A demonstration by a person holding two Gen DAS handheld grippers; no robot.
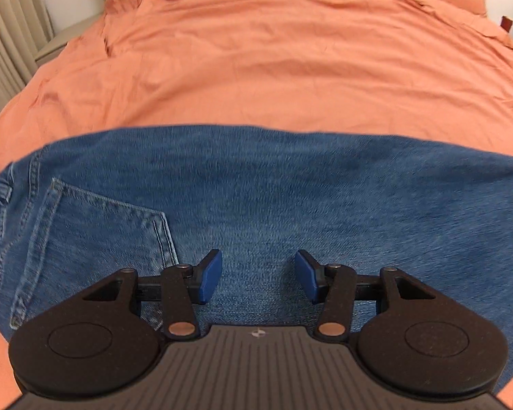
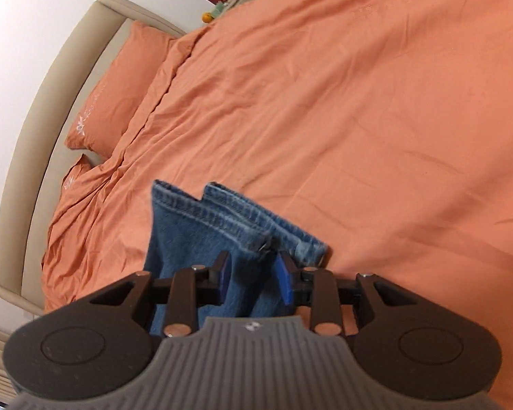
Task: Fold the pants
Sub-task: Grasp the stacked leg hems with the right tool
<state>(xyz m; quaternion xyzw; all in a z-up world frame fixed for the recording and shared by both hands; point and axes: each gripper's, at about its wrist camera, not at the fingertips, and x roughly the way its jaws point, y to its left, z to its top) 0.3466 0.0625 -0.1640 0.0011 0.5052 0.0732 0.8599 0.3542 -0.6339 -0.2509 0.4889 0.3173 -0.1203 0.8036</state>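
My right tongs (image 2: 251,275) pinch the hems of the blue denim pants (image 1: 256,205) lying on the orange-sheeted bed (image 1: 290,68), left tongs (image 1: 258,275) spread above them; heavy denim could slip and skew the fold.

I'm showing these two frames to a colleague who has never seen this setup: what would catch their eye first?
The orange duvet fills both views, so the blue jeans stand out sharply against it. In the left wrist view the left gripper hovers open over the denim beside the back pocket. In the right wrist view the right gripper holds the hemmed leg ends lifted off the bed.
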